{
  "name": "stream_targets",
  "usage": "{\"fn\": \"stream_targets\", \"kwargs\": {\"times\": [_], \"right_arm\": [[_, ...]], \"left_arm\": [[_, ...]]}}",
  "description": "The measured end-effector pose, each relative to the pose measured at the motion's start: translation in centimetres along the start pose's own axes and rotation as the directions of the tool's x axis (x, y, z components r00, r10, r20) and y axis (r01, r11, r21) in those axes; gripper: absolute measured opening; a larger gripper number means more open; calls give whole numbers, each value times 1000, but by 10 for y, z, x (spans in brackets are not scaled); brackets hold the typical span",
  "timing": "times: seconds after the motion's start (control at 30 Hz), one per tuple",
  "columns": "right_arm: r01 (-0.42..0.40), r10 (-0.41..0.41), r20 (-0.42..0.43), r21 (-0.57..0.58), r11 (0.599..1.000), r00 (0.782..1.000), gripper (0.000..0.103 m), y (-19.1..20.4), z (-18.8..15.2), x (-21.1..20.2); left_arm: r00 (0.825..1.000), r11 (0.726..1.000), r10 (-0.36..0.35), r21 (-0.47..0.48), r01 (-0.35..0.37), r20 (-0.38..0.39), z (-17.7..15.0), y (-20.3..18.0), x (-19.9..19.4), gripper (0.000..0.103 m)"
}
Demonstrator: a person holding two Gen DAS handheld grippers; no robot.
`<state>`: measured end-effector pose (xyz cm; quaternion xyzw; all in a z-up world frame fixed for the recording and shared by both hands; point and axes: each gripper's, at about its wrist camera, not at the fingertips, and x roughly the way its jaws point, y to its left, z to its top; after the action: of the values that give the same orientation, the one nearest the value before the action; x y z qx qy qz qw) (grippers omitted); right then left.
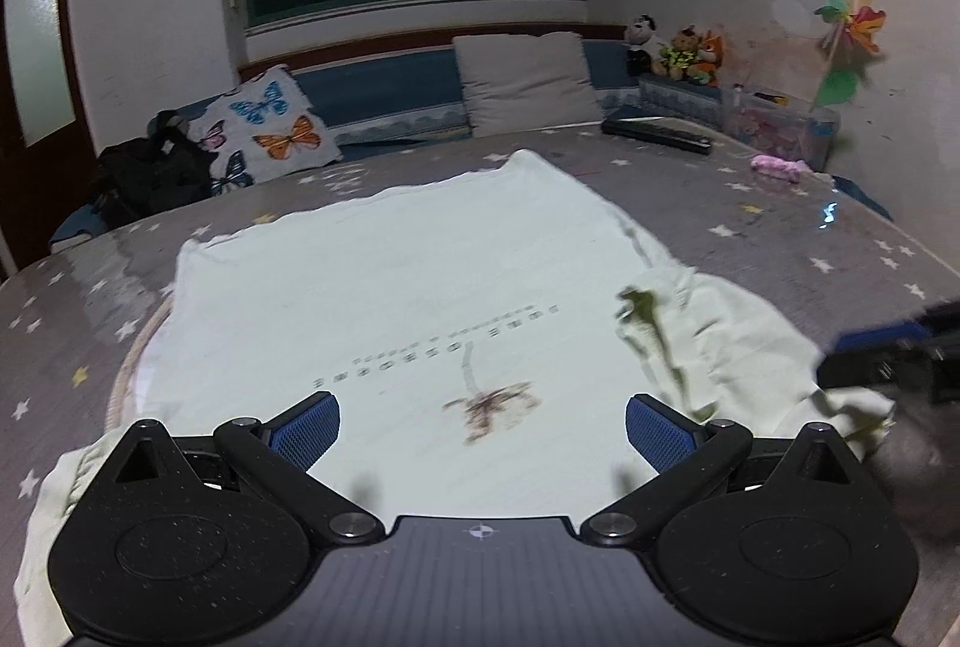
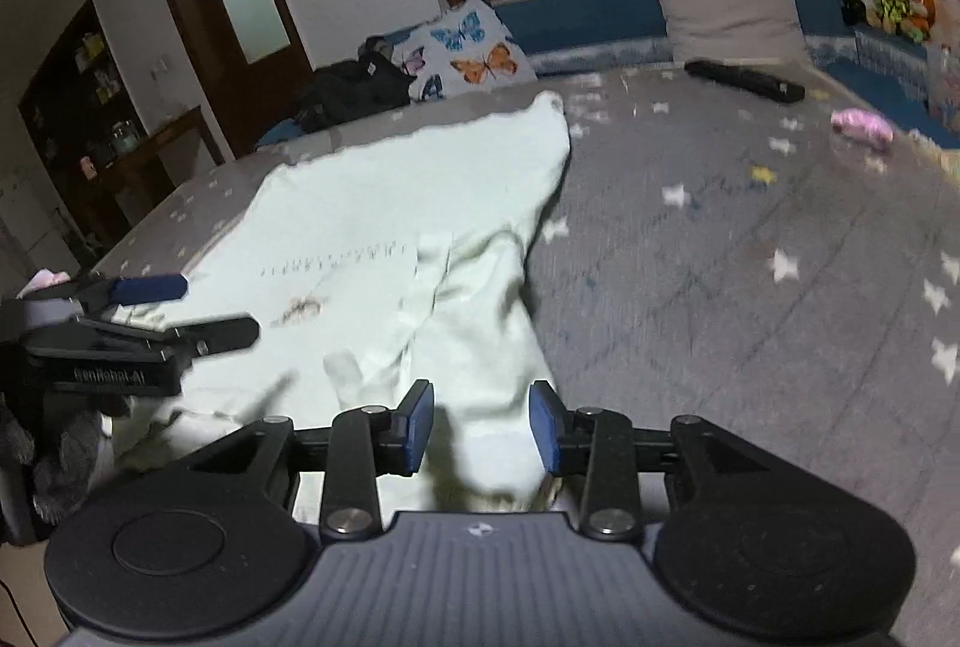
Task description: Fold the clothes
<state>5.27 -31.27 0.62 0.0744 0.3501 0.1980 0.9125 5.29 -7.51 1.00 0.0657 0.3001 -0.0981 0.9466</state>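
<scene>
Between our right gripper's point(image 2: 480, 428) part-open pads lies the sleeve of the pale T-shirt point(image 1: 384, 299), unpinched; our left gripper point(image 1: 483, 422) gapes empty above the shirt's chest. Only the right view shows the cabinet point(image 2: 78, 119). The shirt's print is unreadable.

A T-shirt point(image 1: 384, 299) lies spread on the mat point(image 1: 780, 227), with cushions point(image 1: 528, 77) behind it along the wall.
</scene>
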Motion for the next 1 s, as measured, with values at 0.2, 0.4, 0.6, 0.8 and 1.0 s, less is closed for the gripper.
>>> {"fn": "stream_targets", "kwargs": {"times": [0.2,0.4,0.6,0.8,1.0], "right_arm": [[-58,59,40,-7,998,997,35,5,26,16],[-67,67,-10,2,998,998,35,3,29,49],[-57,57,-31,7,998,998,35,-2,29,56],[-42,41,-16,-53,998,999,35,6,51,70],[-53,50,-68,-50,997,996,34,5,60,102]], "left_arm": [[999,998,-51,35,51,3,6,-22,5,103],[997,995,-73,71,75,-25,5,-38,19,103],[995,994,-77,77,81,-62,2,-40,31,103],[994,994,-81,70,86,-76,-1,-40,35,103],[993,994,-79,67,85,-83,-3,-40,38,103]]}}
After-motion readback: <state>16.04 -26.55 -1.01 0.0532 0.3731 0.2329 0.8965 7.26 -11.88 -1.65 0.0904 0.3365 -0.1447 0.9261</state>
